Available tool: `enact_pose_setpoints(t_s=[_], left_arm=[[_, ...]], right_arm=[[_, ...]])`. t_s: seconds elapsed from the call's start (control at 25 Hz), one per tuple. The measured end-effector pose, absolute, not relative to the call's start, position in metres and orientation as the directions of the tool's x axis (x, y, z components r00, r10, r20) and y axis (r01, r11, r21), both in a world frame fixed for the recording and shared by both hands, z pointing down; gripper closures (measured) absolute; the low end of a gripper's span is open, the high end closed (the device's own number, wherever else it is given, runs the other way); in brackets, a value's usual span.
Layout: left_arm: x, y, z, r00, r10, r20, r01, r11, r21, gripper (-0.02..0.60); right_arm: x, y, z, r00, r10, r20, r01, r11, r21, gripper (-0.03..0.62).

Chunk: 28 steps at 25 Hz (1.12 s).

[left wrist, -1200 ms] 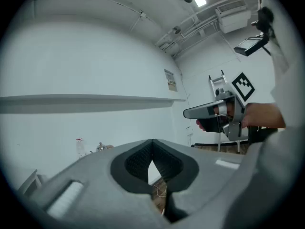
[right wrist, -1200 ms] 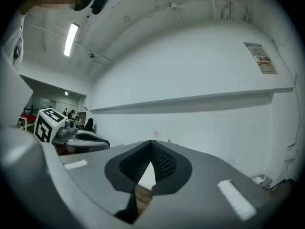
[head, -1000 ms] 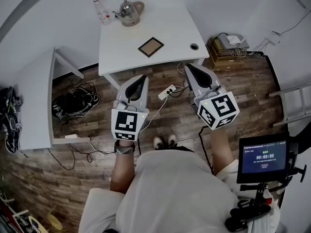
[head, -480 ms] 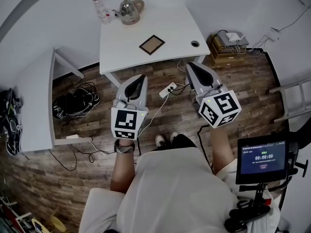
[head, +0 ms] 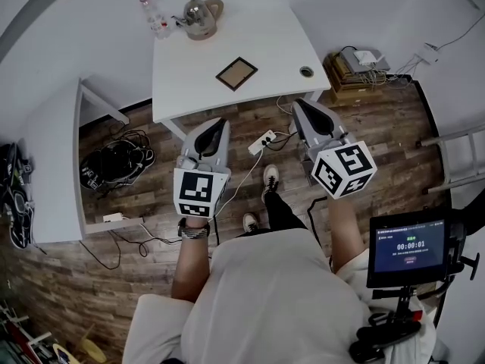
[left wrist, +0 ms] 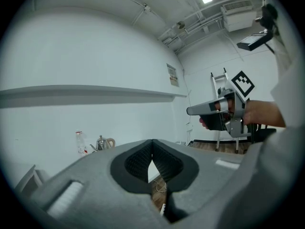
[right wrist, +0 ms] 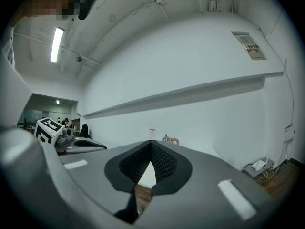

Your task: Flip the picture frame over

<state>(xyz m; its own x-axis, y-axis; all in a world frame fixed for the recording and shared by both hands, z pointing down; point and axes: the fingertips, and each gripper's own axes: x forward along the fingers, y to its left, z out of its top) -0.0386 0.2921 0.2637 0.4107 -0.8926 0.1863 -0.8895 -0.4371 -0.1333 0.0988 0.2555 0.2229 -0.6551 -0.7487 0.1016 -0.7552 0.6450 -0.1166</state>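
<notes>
Cabling (head: 115,160) is seen heaped on the wooden floor (head: 394,135) at 9 o'clock in the head view, beside a white side desk (head: 53,158). On the white table (head: 273,32) at 12 o'clock, a clear bottle (head: 154,14) and a kettle (head: 200,15) are set close together at the far left corner.

The left gripper (head: 217,122) is held over the floor, short of the table's near edge, at 7 o'clock from the picture frame (head: 236,73). In the left gripper view its jaws are seen pressed together at the tips, and nothing is caught between them.

The picture frame is laid flat near the middle of the table, turned at an angle to the table's edges and well apart from both grippers. A dark brown border around a lighter brown panel is shown; which face is up cannot be told.

A white power strip (head: 262,142) is seen on the floor between the two grippers. The right gripper (head: 298,103) is held at 5 o'clock from the frame, near the table's near right corner. Its jaws are likewise closed tip to tip on nothing. A lit screen (head: 409,247) is mounted at 4 o'clock.
</notes>
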Motion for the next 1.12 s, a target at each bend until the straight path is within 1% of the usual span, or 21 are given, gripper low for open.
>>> enact_pose_setpoints(t_s=[0.28,0.44,0.52,0.68,1.0,1.12], left_arm=[[-0.035,0.213,0.298,0.399,-0.879,0.260,-0.887,-0.442,-0.132,0.580],[-0.022,0.123,0.331,0.381,-0.852,0.359,-0.891,-0.442,-0.106,0.580],[-0.018,0.095,0.344,0.375,-0.841,0.389,-0.893,-0.441,-0.091,0.569],[-0.017,0.084,0.357,0.361,-0.837,0.411,-0.899,-0.429,-0.084,0.569],[-0.018,0.096,0.403,0.314,-0.805,0.503,-0.913,-0.401,-0.073,0.534],[-0.016,0.100,0.414,0.301,-0.792,0.532,-0.904,-0.414,-0.105,0.534]], right_arm=[[0.103,0.171,0.251,-0.652,-0.748,0.121,-0.758,0.639,-0.130,0.592],[0.114,0.078,0.294,-0.655,-0.724,0.217,-0.754,0.643,-0.134,0.591],[0.114,0.049,0.312,-0.660,-0.705,0.260,-0.748,0.650,-0.137,0.591],[0.108,0.039,0.336,-0.668,-0.681,0.301,-0.738,0.658,-0.148,0.591],[0.098,0.059,0.377,-0.682,-0.634,0.366,-0.721,0.666,-0.190,0.591],[0.095,0.065,0.384,-0.687,-0.624,0.374,-0.717,0.666,-0.207,0.591]])
